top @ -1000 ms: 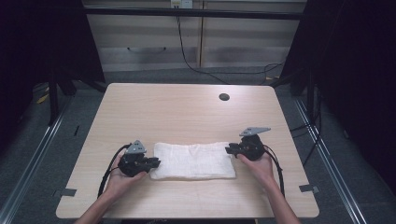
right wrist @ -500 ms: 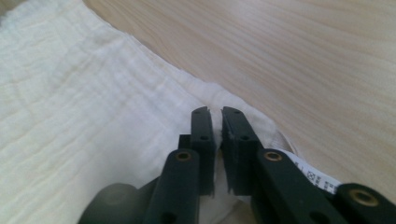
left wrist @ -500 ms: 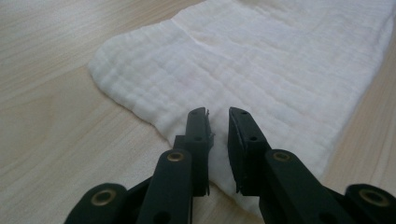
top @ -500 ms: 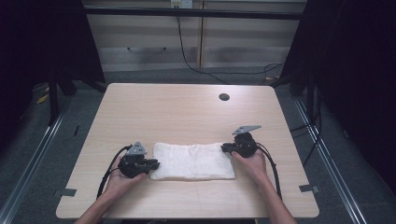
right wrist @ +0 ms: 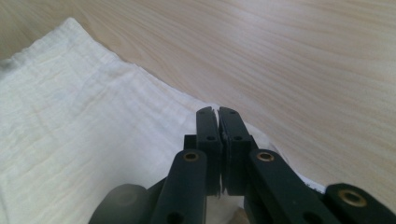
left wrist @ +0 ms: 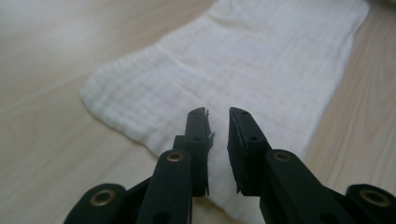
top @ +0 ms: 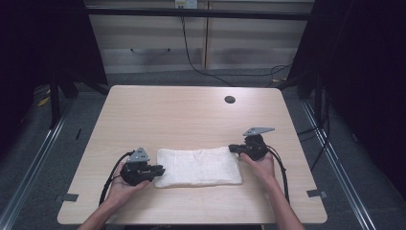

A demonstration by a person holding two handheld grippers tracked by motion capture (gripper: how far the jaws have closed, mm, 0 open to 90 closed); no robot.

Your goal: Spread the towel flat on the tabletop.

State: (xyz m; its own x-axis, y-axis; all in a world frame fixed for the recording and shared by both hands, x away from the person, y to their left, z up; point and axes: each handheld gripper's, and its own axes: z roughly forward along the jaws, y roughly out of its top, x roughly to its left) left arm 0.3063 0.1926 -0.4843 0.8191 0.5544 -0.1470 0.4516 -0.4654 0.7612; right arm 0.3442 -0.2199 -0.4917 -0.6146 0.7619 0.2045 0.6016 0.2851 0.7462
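Dark curtains flank a pale wooden desk (top: pixel 191 115) with rounded corners, and grey cabinet fronts stand behind its far edge; a small round dark cable hole (top: pixel 230 99) sits near the far right corner. Close to the near edge, roughly centred, a folded white towel (top: pixel 198 166) lies flat with its long sides parallel to that edge; its weave shows fine ridges in the left gripper view (left wrist: pixel 261 60) and in the right gripper view (right wrist: pixel 74 116).

At the towel's left short end, the left gripper (top: pixel 155 170) is held in the person's left hand (top: pixel 122 188), a black cable looping from it toward the near left corner; in the left gripper view its jaws (left wrist: pixel 217 116) stand slightly apart over the cloth's edge, a narrow gap between them and nothing in it.

At the far right corner of the towel, the right gripper (top: pixel 233 148) rests in the right hand (top: pixel 261 165), its grey three-cornered plate raised above it; in the right gripper view its jaws (right wrist: pixel 218 112) are pressed together right at the cloth's edge, though whether any fabric is pinched between them I cannot tell.
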